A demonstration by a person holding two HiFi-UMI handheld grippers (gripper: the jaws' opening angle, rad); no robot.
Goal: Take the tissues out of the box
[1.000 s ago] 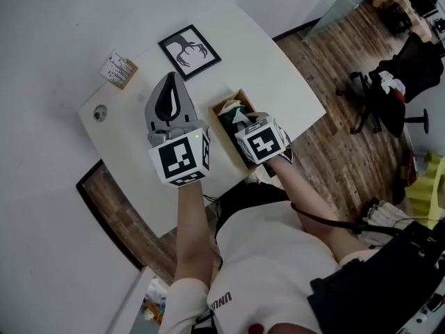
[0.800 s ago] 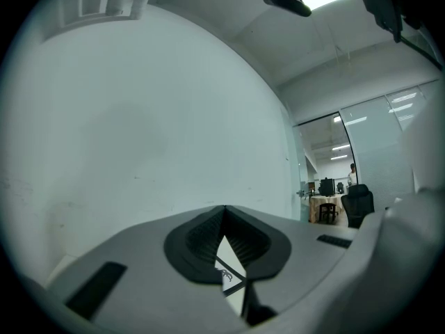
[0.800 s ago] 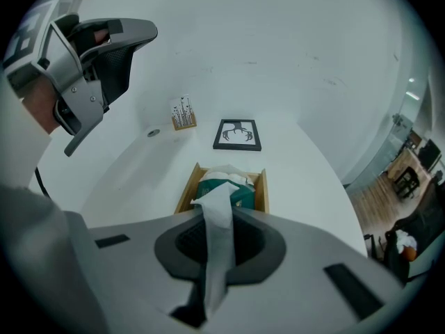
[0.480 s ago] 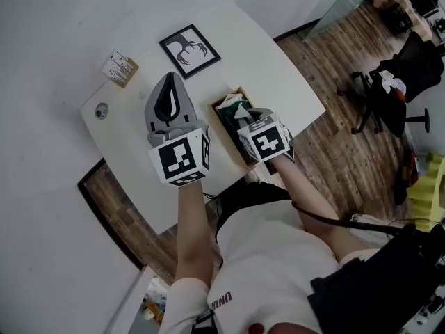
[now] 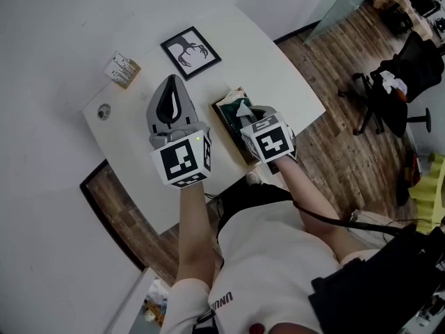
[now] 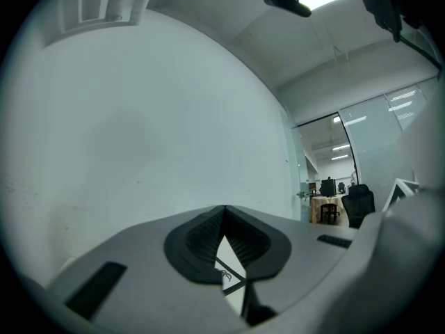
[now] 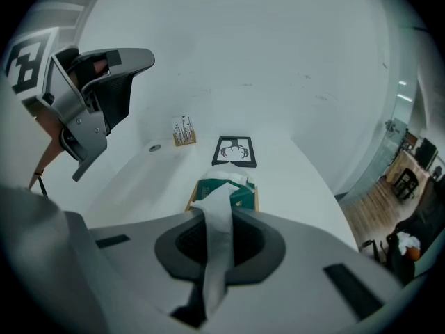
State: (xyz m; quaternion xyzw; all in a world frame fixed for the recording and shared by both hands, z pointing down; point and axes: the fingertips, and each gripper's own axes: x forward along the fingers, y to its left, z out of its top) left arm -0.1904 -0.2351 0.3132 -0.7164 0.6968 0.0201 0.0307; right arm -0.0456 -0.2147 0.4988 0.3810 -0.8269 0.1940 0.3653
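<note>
Between the right tongs (image 7: pixel 217 218) a tissue (image 7: pixel 221 197) stays clenched, drawn a little farther out of the box (image 7: pixel 241 191) just beyond them — one sheet seems to be coming free — while the left tongs (image 6: pixel 224 214) hang shut, empty.

White tissue (image 5: pixel 243 106) at the right hand-held gripper (image 5: pixel 248 114) above the green tissue box (image 5: pixel 224 115), framed picture (image 5: pixel 191 49) beyond
</note>
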